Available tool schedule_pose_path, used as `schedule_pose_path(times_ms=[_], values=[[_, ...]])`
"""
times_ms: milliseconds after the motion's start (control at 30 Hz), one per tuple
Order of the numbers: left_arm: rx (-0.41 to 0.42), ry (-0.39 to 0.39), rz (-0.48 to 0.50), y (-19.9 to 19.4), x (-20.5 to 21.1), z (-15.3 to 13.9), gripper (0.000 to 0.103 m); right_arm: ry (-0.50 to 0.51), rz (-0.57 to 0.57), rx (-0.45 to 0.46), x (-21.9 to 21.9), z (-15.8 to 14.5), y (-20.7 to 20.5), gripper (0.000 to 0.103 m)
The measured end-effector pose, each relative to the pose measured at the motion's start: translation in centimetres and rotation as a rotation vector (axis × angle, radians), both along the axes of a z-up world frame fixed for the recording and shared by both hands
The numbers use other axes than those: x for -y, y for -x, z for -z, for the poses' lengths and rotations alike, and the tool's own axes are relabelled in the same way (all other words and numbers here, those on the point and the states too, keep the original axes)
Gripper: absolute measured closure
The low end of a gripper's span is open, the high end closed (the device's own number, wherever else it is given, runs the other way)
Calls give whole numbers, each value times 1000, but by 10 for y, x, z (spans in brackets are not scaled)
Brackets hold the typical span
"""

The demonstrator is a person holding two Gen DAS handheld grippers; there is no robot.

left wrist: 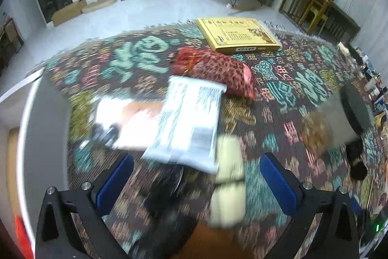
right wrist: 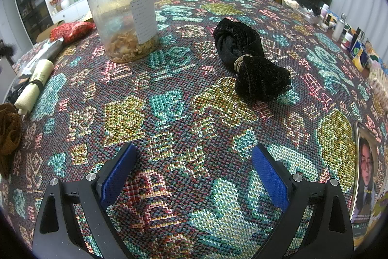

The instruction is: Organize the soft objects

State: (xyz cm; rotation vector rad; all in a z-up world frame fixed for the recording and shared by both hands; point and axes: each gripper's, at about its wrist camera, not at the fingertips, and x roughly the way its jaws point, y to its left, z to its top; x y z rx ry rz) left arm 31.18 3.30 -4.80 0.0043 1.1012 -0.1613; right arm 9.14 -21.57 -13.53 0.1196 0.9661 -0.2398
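Where woven cloth (right wrist: pixel 169 113) spreads, velvet bundle (right wrist: pixel 252 64) lies knotted.

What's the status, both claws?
Left claw open, empty, over cream roll; view blurred. Right claw open, empty, black bundle ahead on cloth. Path to bundle clear; jar off to the left.

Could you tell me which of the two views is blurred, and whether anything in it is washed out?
Left wrist view: motion blur smears the near tablecloth, the cream fabric roll and the printed sheet; a white packet beside it is blown out by glare; the yellow box farther back reads fairly sharp. Right wrist view: crisp weave, the black velvet bundle and clear jar in focus, with fisheye bending at the edges.
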Motion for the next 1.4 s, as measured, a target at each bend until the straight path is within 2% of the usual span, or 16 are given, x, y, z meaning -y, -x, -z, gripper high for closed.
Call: schedule_pose_path(times_ms=[167,233,267,400,433,567,633,667,700,733,767,900,1000,1100,1300,1400], values=[[-93,-126,-13,-46,18,43,0,-2,-2,0,0,0,0,6],[-95,-142,-19,-51,16,50,12,-8,-25,-22,1,-2,-2,7],[-89,-118,-24,-52,13,50,38,-22,-21,-20,3,-8,0,9],[-45,16,-36,-42,-10,30,44,-90,82,185,49,-59,3,9],[-34,34,-38,-37,-14,24,44,-109,128,196,72,-64,-5,9],[1,98,-41,-11,-38,-6,44,-327,84,-14,132,-37,-58,9],[18,113,-32,2,-44,-22,44,-336,49,-87,138,-25,-74,10],[27,124,-30,11,-50,-29,44,-296,30,-118,135,-21,-80,14],[34,133,-30,18,-56,-33,44,-267,-4,-167,130,-14,-85,45],[42,142,-29,26,-63,-37,44,-227,-33,-212,125,-9,-87,60],[48,149,-28,33,-68,-40,44,-188,-38,-206,121,-12,-88,69],[94,214,-33,66,-91,-64,44,-197,14,-92,121,-48,-89,71],[142,277,-36,100,-111,-90,44,-149,-13,21,99,-101,-83,71],[176,296,-47,133,-138,-111,44,-140,-150,85,39,-152,-71,71],[185,293,-143,199,-213,-123,44,-303,-453,138,-112,-199,-36,71],[184,305,-147,216,-226,-123,44,-375,-518,168,-150,-216,-18,71]])
